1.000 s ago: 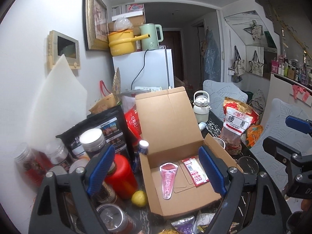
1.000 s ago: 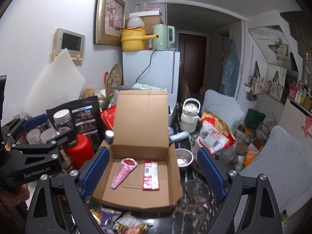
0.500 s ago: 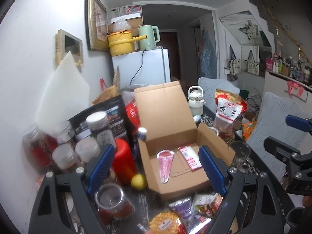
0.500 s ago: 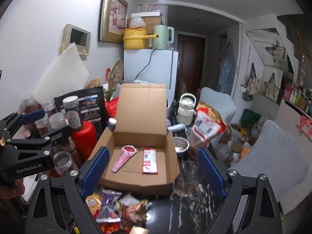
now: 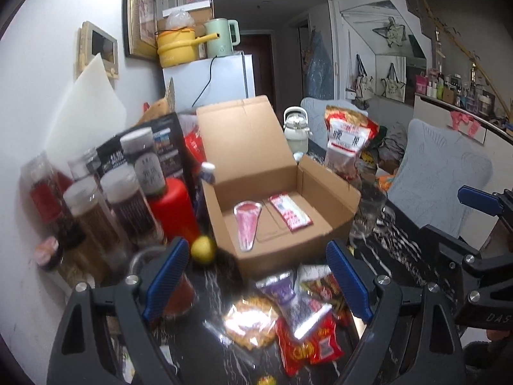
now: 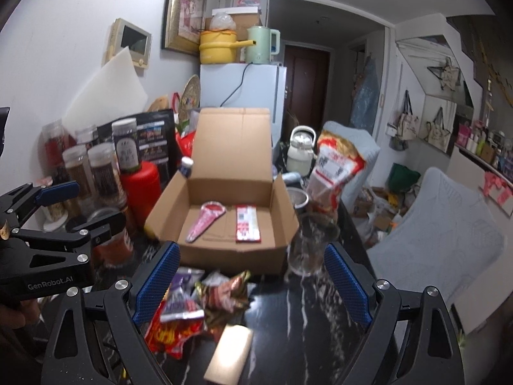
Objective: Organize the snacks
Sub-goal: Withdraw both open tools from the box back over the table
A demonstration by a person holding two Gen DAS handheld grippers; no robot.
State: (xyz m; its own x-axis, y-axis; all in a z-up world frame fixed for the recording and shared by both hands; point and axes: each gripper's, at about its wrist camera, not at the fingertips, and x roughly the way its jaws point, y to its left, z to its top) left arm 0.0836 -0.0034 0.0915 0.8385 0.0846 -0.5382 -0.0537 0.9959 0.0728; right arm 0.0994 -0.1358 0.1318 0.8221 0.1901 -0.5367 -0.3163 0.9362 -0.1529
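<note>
Left gripper (image 5: 255, 276) was spread wide with nothing between its blue pads, hovering over a loose pile of snack packets (image 5: 288, 314) on the dark marbled table (image 5: 400, 256). Right gripper (image 6: 251, 280) was likewise released and empty, above the same pile of packets (image 6: 192, 304), with a pale flat packet (image 6: 229, 349) lying nearest the camera; blur made its label unreadable. Just past the pile sat an open cardboard box (image 6: 224, 256), lid flap upright, holding two items: a pink cone-shaped packet (image 6: 205, 221) on the left and a red flat packet (image 6: 247, 224) beside it, apart from each other. In the left view the same cone packet (image 5: 247, 224) and red packet (image 5: 290, 213) lay on the box floor. A lemon (image 5: 203, 249) rested touching the box's left front corner, a red canister (image 5: 173, 208) and lidded jars (image 5: 128, 205) stood left of it. A clear glass (image 6: 312, 240) stood just right of the box, a large red-and-white snack bag (image 6: 333, 166) behind that, and a white kettle (image 6: 299, 152) further back.
</note>
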